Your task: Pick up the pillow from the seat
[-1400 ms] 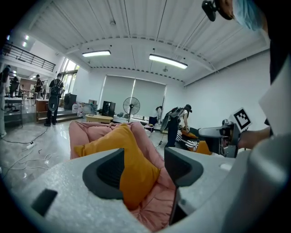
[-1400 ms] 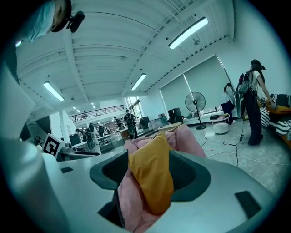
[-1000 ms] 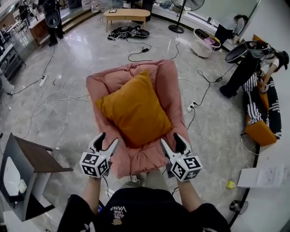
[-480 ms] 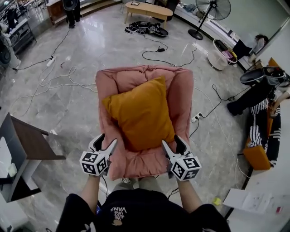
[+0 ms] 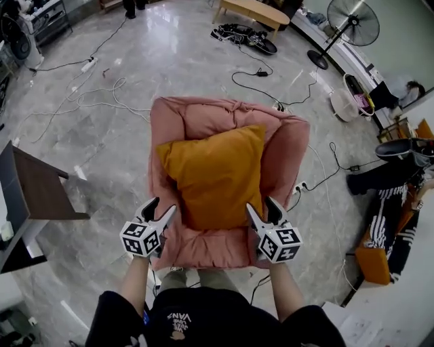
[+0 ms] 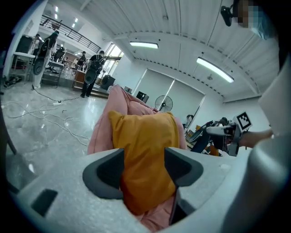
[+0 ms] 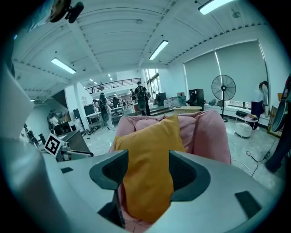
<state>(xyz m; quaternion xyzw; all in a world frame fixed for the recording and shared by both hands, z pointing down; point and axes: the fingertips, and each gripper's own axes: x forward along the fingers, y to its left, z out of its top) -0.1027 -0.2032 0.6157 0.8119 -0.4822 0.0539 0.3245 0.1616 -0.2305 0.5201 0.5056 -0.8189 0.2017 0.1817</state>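
At the far left a dark brown wooden tabletop (image 5: pixel 42 195) stands on the glossy grey marble floor (image 5: pixel 102 162), with loose white cables (image 5: pixel 95 101) trailing across the floor behind it.

The left tongs (image 5: pixel 163 207) hang at the front left corner of a pink padded armchair (image 5: pixel 203 247). Their 2 jaws stand apart with nothing gripped. In the left gripper view the gap between the dark pads frames the cushion beyond them, and the pads do not press on it.

A mustard-yellow square fabric pillow (image 5: pixel 213 173) sits in the middle of the armchair. It lies on the seat and leans back against the backrest, with pink upholstery showing on both sides and along the front edge. One corner points up toward the right arm of the chair. It lies between the 2 tools, near both, with neither holding it.

The right tongs (image 5: pixel 259 203) hang at the front right corner of the seat, level with the left ones. Their jaws are likewise spread and empty. The right gripper view shows the pillow through the gap, farther off than the pads.

Further right, black cables (image 5: pixel 319 179) run over the floor. A black standing fan (image 5: pixel 352 15) is at the top right. At the right edge sits a person in black-and-white striped trousers (image 5: pixel 381 218), beside an orange cushion (image 5: pixel 371 264).
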